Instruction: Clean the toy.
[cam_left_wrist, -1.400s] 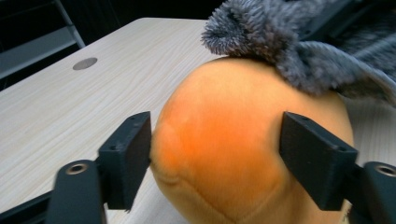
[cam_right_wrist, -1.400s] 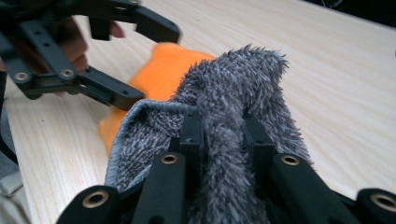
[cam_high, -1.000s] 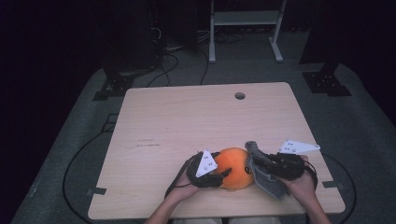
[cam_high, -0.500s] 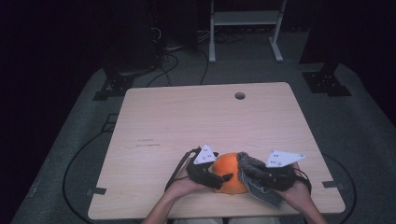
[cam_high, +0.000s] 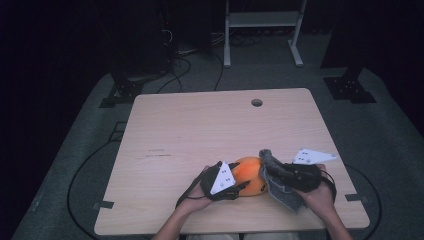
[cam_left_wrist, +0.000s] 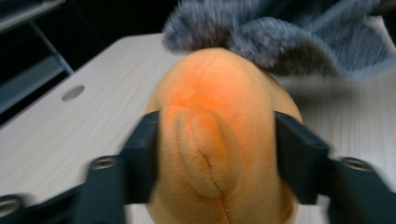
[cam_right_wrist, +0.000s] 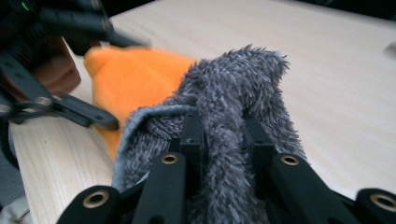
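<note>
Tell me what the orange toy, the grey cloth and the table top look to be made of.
Orange toy: soft plush fabric, matte, short fuzzy nap with stitched seams; it bulges between the left gripper jaws.
Grey cloth: fluffy fabric, probably microfibre or terry, long shaggy pile.
Table top: pale wood or wood-look laminate, smooth, faint grain lines.

Orange toy (cam_left_wrist: 212, 140): soft plush w/ short velvety nap, stitched seams. Grey cloth (cam_right_wrist: 233, 107): shaggy, long-pile microfibre, matt. Table (cam_high: 200, 130): pale wood-grain laminate, smooth, matt; gripper jaws look like matt black plastic w/ metal screw inserts.
</note>
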